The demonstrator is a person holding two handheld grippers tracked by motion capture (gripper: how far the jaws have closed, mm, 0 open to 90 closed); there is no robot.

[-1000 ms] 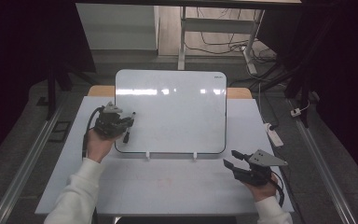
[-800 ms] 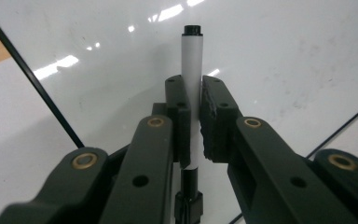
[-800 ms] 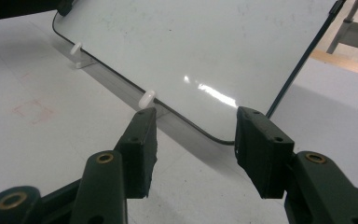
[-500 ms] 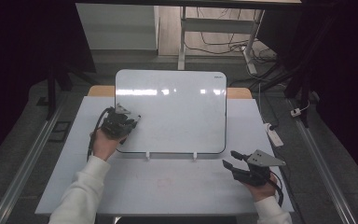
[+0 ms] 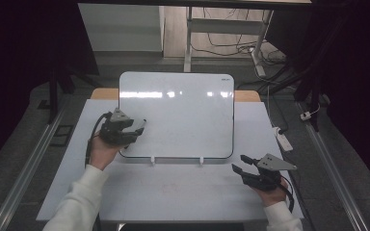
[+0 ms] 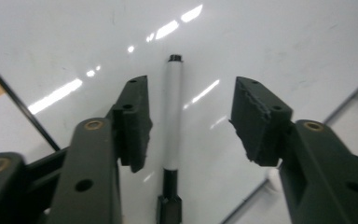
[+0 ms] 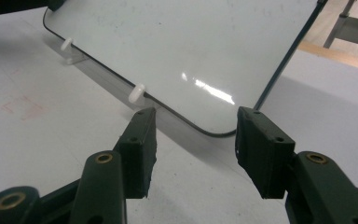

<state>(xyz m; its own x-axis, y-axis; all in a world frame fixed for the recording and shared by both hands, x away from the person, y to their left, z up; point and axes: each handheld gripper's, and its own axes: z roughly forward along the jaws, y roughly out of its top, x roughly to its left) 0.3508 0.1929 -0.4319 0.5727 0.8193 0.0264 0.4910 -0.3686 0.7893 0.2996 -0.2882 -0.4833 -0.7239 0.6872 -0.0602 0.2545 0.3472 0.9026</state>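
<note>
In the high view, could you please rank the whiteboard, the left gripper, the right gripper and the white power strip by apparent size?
1. Whiteboard, by far the largest.
2. Left gripper and right gripper: they look alike, so I would not rank one over the other.
3. Power strip, the smallest.

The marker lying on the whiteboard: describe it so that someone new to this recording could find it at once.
Start at the whiteboard propped up in the middle of the table, then go to its lower left corner, where the left gripper hovers. Between the open jaws lies the marker, a slim white barrel with black ends, touched by neither jaw. It is the one loose thing on the glossy board.
</note>
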